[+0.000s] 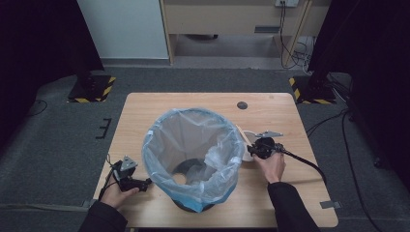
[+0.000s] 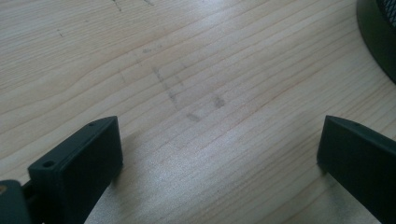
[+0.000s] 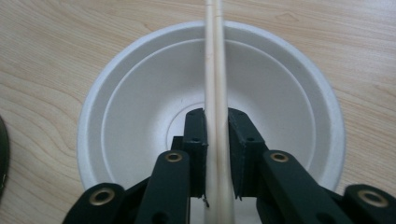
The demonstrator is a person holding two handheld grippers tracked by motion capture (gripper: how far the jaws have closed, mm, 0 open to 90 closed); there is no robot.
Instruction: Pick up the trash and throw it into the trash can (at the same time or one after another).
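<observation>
1. The pair of wooden chopsticks [image 3: 215, 70] lies side by side across the white bowl [image 3: 140, 93], its long axis running from the bowl's near rim straight over the centre and past the far rim
2. In the high view the chopsticks [image 1: 241, 134] point up and left from the bowl [image 1: 248, 145], toward the lined bin [image 1: 193, 154]
3. The right gripper [image 3: 216, 140] has its jaws closed in on the chopsticks, pads pressing both sides above the bowl's middle
4. The left gripper [image 2: 219, 154], left of the bin, stands wide open over the bare table [image 2: 187, 56], holding nothing
</observation>
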